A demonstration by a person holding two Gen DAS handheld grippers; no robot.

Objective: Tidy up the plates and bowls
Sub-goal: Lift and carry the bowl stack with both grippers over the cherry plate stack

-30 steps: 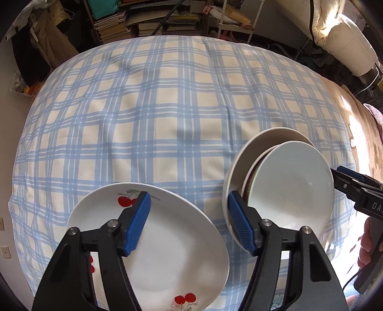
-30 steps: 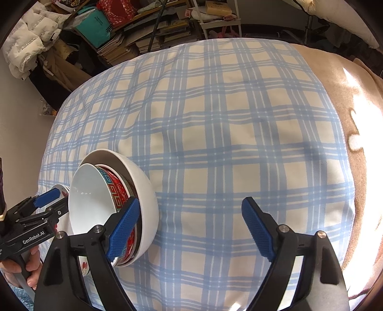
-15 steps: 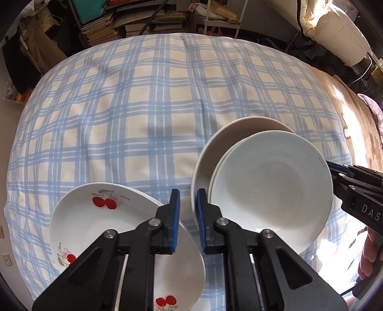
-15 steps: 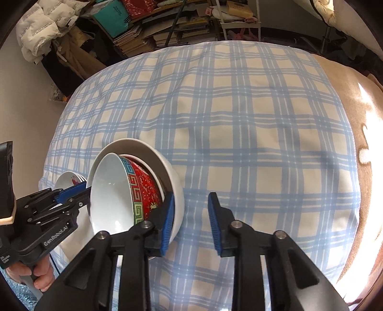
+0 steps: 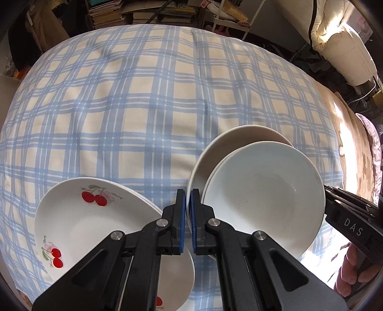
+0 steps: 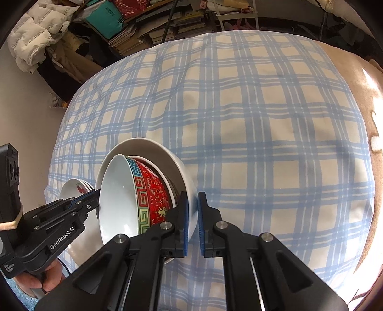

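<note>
A nested stack of bowls sits on the blue plaid cloth. The outermost is a large white bowl, and inside it sits a red patterned bowl with a white inside. My left gripper is shut on the large bowl's left rim, which runs between its blue pads. My right gripper is shut on the opposite rim of the same bowl. Each gripper also shows in the other view, the left gripper and the right gripper. A stack of white cherry plates lies just left of the bowls.
The plaid cloth covers a soft, rounded surface, with a tan blanket at its right. Shelves of books and clutter stand beyond the far edge. A hand holds the left gripper's handle.
Both grippers went from wide open to shut on the large white bowl's rim, one on each side. The hands barely shifted.
</note>
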